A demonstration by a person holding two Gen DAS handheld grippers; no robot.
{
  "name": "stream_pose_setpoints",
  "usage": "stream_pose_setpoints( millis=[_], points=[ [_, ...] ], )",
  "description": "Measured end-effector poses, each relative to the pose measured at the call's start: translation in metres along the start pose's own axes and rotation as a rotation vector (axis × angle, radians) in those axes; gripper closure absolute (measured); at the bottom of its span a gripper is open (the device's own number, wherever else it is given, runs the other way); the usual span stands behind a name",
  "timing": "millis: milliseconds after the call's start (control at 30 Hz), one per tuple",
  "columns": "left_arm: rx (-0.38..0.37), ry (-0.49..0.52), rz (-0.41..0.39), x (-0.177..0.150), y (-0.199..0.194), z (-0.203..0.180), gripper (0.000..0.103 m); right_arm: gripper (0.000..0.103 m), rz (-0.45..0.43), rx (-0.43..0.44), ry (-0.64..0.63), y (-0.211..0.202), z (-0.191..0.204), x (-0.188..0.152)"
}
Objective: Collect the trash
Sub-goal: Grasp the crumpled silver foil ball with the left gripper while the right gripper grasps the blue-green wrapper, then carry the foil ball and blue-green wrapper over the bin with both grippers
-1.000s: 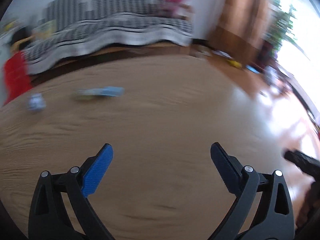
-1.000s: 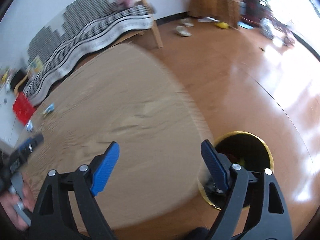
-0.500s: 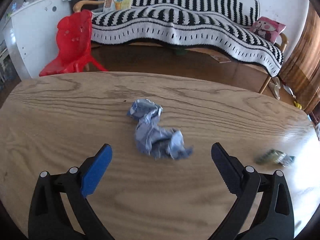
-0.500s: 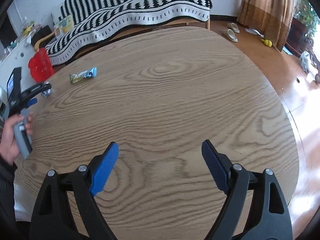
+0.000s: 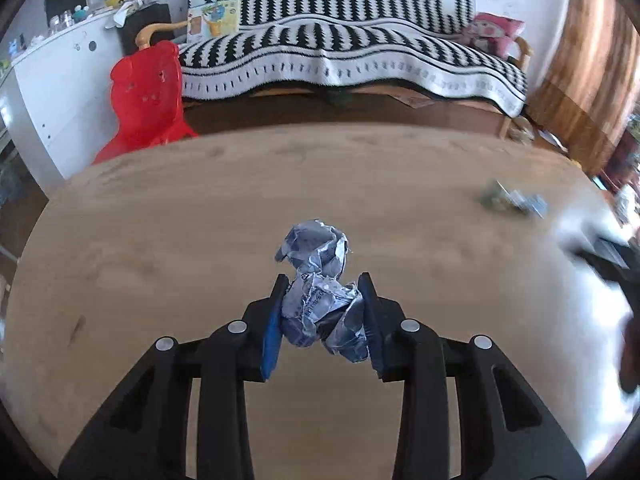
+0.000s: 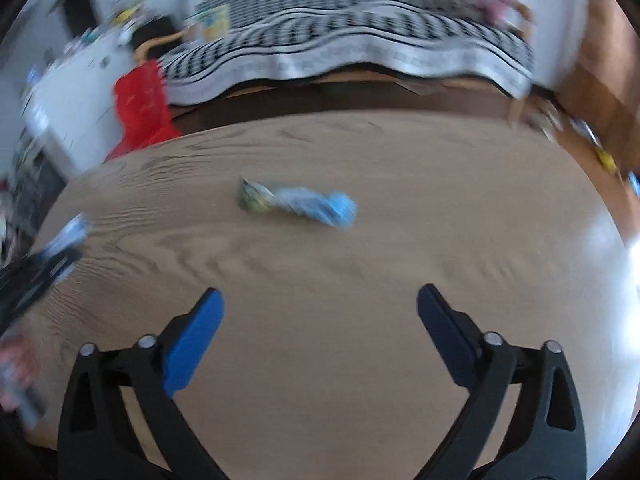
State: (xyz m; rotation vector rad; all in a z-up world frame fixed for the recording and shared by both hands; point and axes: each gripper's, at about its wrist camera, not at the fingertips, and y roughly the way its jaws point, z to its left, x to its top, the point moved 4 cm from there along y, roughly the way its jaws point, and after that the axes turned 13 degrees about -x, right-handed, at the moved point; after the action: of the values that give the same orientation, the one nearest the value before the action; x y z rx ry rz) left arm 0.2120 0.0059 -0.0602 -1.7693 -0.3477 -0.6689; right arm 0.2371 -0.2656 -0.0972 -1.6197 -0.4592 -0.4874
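2 claws in view. Left claw (image 5: 323, 312) clenched on crumpled blue-white wrapper (image 5: 318, 280), frame centre, above the desk (image 5: 160, 240). Right claw (image 6: 318, 332) spread wide, released; blurred snack packet (image 6: 298, 202) lies on desk, upper centre.

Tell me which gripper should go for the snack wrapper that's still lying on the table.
Right. The right gripper is open and empty, and the snack wrapper lies ahead of it on the table. The left gripper is shut on the crumpled wrapper, so it cannot take more.
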Motion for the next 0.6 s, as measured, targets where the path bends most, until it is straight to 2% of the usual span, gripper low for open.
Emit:
stream_pose_setpoints(
  millis=[100, 167, 200, 233, 267, 300, 367, 433, 533, 600],
  points=[
    [-0.007, 0.011, -0.008, -0.04, -0.037, 0.0, 0.068, 0.007, 0.015, -0.029, -0.097, 0.038, 0.015, 0.028],
    [0.027, 0.042, -0.014, -0.056, -0.044, -0.003, 0.068, 0.007, 0.035, -0.02, -0.13, 0.058, 0.019, 0.039],
    [0.016, 0.046, -0.003, -0.058, -0.042, -0.005, 0.068, 0.007, 0.051, -0.005, -0.135, 0.066, 0.02, 0.041],
    [-0.007, 0.037, 0.01, -0.058, -0.039, -0.007, 0.069, 0.02, 0.019, -0.019, -0.149, 0.066, 0.02, 0.044],
    [-0.024, 0.033, 0.012, -0.056, -0.037, -0.01, 0.069, 0.046, -0.005, -0.008, -0.138, 0.062, 0.018, 0.044],
    [-0.04, 0.027, 0.009, -0.052, -0.037, -0.013, 0.069, 0.099, 0.031, 0.003, -0.083, 0.056, 0.012, 0.042],
    [-0.078, -0.005, -0.005, -0.046, -0.038, -0.018, 0.069, 0.099, 0.034, 0.042, -0.032, 0.032, 0.01, 0.032],
    [-0.134, -0.034, -0.034, -0.034, -0.042, -0.03, 0.069, 0.099, 0.023, 0.019, -0.009, -0.013, 0.006, 0.012],
    [-0.202, -0.008, -0.066, -0.026, -0.054, -0.061, 0.068, 0.099, 0.019, 0.011, 0.088, -0.081, -0.01, -0.024],
    [-0.223, 0.039, -0.061, -0.028, -0.062, -0.092, 0.068, 0.099, 0.035, -0.038, 0.133, -0.123, -0.026, -0.059]
  ],
)
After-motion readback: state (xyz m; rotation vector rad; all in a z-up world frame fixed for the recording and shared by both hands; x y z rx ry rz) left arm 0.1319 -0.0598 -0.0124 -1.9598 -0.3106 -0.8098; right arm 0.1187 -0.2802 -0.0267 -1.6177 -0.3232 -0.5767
